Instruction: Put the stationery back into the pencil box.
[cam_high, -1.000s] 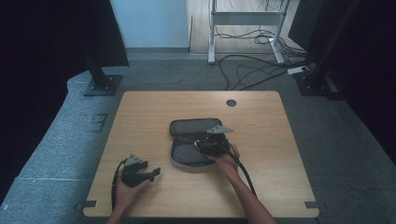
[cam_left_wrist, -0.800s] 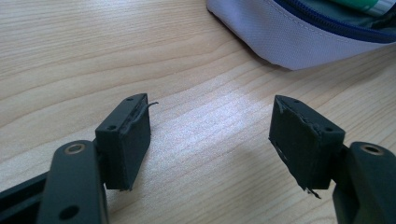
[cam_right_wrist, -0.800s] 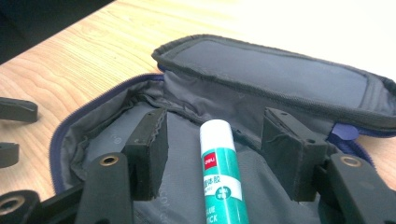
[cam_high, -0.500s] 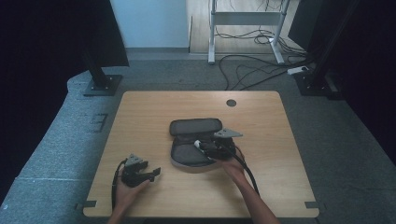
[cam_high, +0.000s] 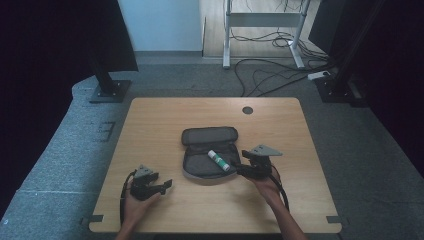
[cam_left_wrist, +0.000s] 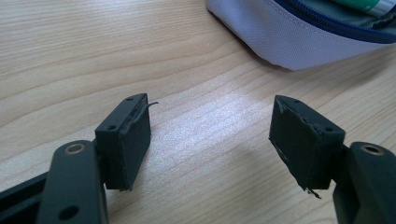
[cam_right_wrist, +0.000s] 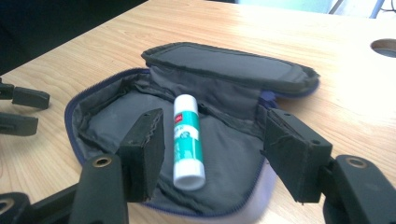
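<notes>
Inside open pouch (cam_right_wrist: 187, 154) — glue stick (cam_right_wrist: 187, 140); right claw (cam_right_wrist: 219, 154) agape, empty.

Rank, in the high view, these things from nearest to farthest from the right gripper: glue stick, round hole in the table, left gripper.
1. Glue stick: just left of the right gripper, inside the open pouch.
2. Round hole: beyond it, near the far edge.
3. Left gripper: far left, near edge.

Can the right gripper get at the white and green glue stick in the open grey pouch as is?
Probably yes. The right gripper is open, its jaws either side of the white and green glue stick, which lies exposed in the open grey zip pouch, lid flap folded back. Nothing sits between them.
</notes>
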